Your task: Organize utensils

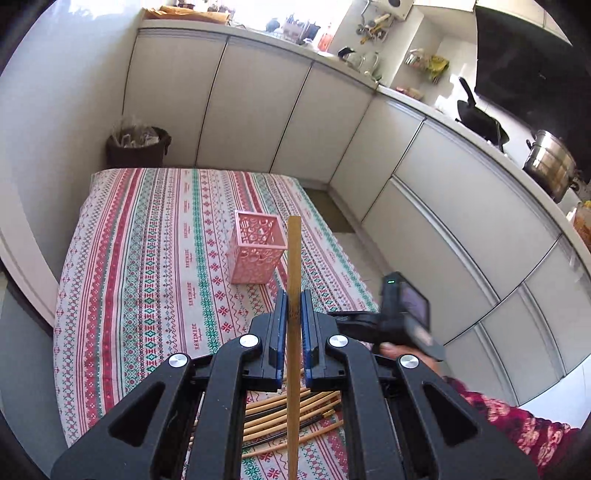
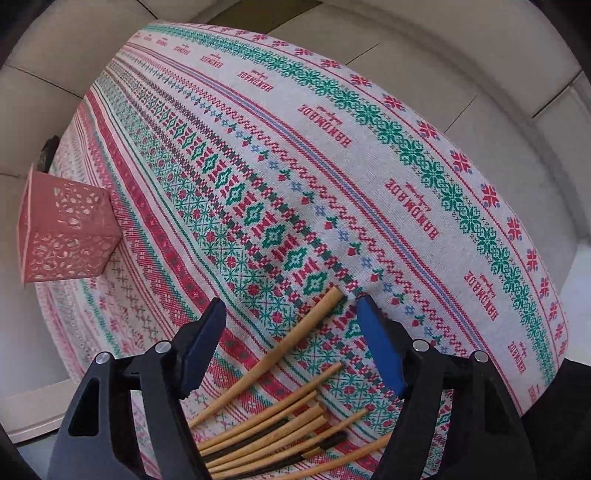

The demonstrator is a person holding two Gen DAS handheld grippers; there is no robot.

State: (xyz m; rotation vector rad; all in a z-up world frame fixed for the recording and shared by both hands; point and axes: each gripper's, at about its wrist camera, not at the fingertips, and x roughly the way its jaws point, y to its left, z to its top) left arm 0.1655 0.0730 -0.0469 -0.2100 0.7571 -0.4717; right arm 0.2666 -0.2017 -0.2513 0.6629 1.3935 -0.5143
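left wrist view angled down across tablecloth (image 1: 147, 258), right wrist view straight down, close

Bamboo chopstick (image 1: 294, 258) upright (pink holder (image 1: 255, 251) beyond)

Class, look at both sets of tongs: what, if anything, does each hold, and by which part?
The left tongs grip one bamboo chopstick partway along its shaft, both ends sticking out. The right tongs hold nothing, standing open over the chopstick pile.

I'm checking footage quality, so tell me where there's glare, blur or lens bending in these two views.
Left wrist view: window blown out white, cabinets bowed, the other gripper motion-blurred. Right wrist view: even light, no glare, tablecloth bulging, pink basket stretched at the edge.
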